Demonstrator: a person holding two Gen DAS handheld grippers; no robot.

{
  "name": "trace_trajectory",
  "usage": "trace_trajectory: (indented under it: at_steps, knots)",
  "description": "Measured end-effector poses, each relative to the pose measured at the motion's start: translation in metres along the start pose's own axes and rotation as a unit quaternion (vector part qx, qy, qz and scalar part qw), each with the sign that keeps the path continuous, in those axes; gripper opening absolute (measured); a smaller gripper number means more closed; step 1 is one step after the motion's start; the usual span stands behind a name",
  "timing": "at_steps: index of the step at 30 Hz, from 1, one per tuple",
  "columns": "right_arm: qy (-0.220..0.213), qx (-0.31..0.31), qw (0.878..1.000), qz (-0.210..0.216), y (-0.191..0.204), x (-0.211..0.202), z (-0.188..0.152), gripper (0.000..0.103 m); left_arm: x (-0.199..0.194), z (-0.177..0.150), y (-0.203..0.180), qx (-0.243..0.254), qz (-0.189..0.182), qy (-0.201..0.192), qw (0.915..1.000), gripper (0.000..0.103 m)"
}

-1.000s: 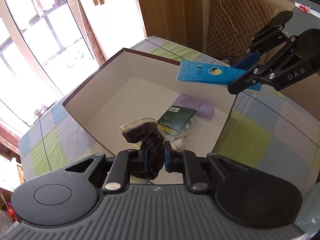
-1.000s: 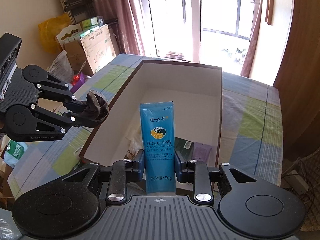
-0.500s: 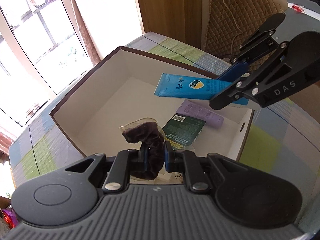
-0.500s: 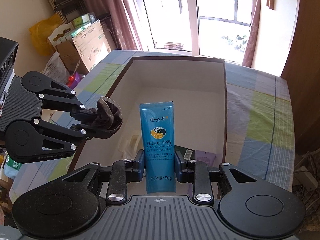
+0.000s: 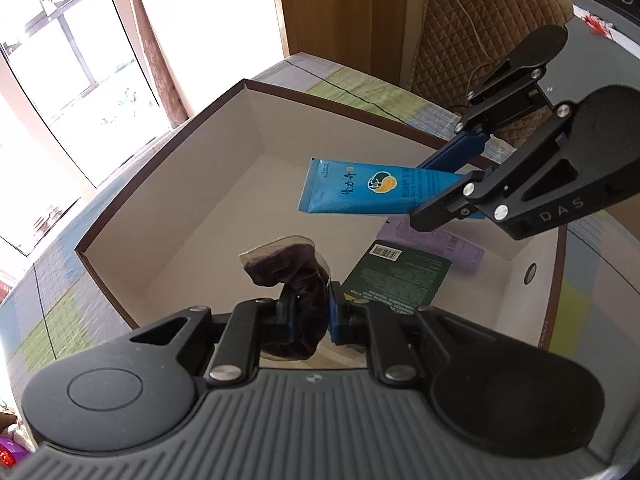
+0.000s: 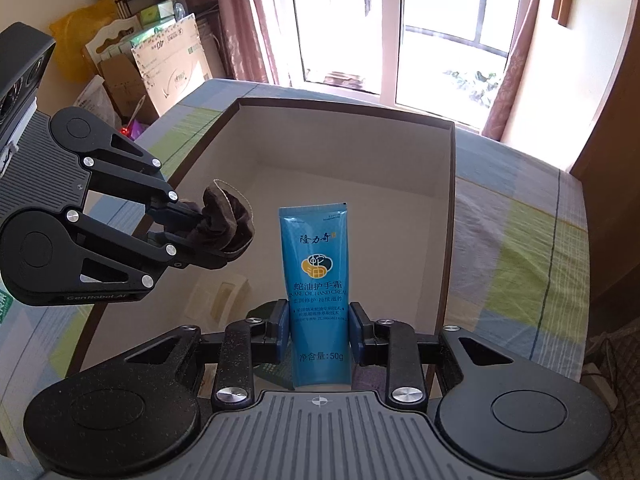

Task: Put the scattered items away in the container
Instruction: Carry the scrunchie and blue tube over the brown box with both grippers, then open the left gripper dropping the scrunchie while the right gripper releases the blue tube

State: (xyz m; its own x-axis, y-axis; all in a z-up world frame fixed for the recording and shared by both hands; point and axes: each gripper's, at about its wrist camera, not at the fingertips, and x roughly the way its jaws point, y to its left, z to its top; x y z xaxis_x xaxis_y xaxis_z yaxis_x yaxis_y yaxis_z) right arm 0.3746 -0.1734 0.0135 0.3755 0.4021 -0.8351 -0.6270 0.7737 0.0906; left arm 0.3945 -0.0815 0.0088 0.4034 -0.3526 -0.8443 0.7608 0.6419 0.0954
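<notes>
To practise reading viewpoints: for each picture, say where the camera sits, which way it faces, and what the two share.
Left wrist: on the left gripper, facing down into the box; its fingers clamp a scrunchie.
Right wrist: on the right gripper, facing the box and window; its fingers clamp a blue tube.
Shared: box, tube, scrunchie, each other's gripper.

The hand cream tube [image 6: 316,280] is showing glossy blue plastic. The scrunchie [image 5: 294,280] is looking like plush dark velvet cloth. The box [image 6: 352,148] is presenting matt cream cardboard walls. A woven checked cloth [image 6: 516,248] is covering the table, looking matt.
</notes>
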Motion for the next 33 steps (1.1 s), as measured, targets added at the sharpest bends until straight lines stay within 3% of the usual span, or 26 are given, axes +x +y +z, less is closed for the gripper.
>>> trace_trajectory:
  at_steps: [12,22,33]
  knots:
    - [0.013,-0.052,0.999,-0.010,-0.003,0.041,0.014,0.032,0.045,0.006,0.017,0.001,0.000,0.032,0.9995,0.012]
    - [0.023,-0.137,0.989,-0.045,0.003,0.080,0.013,0.032,0.080,0.007,0.028,0.000,0.013,0.072,0.9973,0.012]
    - [0.024,-0.150,0.987,-0.050,-0.006,0.099,0.008,0.033,0.103,0.012,0.033,-0.008,0.010,0.089,0.9960,0.013]
